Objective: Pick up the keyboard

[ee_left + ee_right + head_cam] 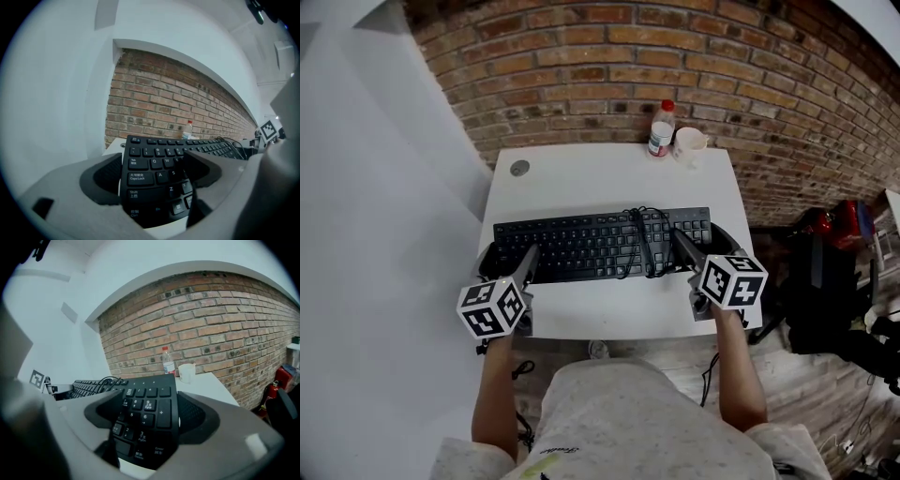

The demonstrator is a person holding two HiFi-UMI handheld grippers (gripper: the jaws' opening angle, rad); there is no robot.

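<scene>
A black keyboard [591, 244] lies flat across the white table [600, 178], its cable [639, 239] coiled on the keys right of centre. My left gripper [508, 255] is open and straddles the keyboard's left end [159, 164]: one jaw sits outside the edge, the other over the letter keys. At the other end, my right gripper [698, 236] is open in the same way, with the number pad [145, 408] between its jaws. A thin gap shows between each outer jaw and the keyboard's edge.
A plastic bottle [661, 128] and a white cup [689, 143] stand at the table's far edge by the brick wall. A round cable hole [519, 168] sits far left. Dark bags [825, 281] and a red object [848, 223] crowd the floor on the right.
</scene>
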